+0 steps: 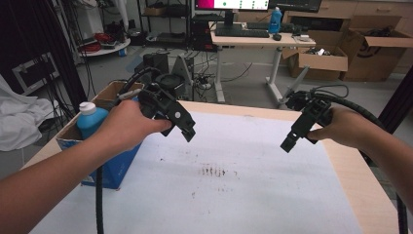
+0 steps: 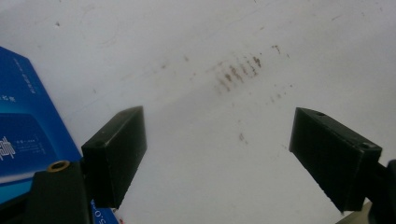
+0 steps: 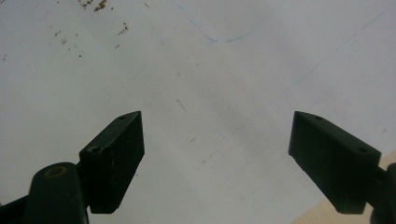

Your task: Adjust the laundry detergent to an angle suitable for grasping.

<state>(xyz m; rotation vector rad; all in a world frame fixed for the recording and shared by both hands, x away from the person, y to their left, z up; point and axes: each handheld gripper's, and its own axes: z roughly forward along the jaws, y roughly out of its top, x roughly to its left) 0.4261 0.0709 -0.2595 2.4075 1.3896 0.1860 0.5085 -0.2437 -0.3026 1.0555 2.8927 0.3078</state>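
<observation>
Both black two-jaw grippers, left gripper [image 1: 187, 132] and right gripper [image 1: 288, 143], hover mid-frame with jaws spread wide and empty over the stained white table sheet [image 1: 234, 195], likely staging for the blue-capped bottle [image 1: 90, 118] in the open cardboard box [image 1: 108, 163] at frame left.

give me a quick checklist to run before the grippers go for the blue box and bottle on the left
1. left gripper jaws apart and holding nothing: ok, wide open in the left gripper view.
2. right gripper jaws apart and holding nothing: ok, wide open in the right gripper view.
3. Both grippers up off the white sheet: ok, both are held above it.
4. blue box within the left gripper's reach: ok, it sits right beside that hand at the table's left edge.
5. blue bottle upright in the box with its white cap on: ok.
6. Bottle's lower part free to grasp: cannot tell, the left hand and box wall hide it.
</observation>
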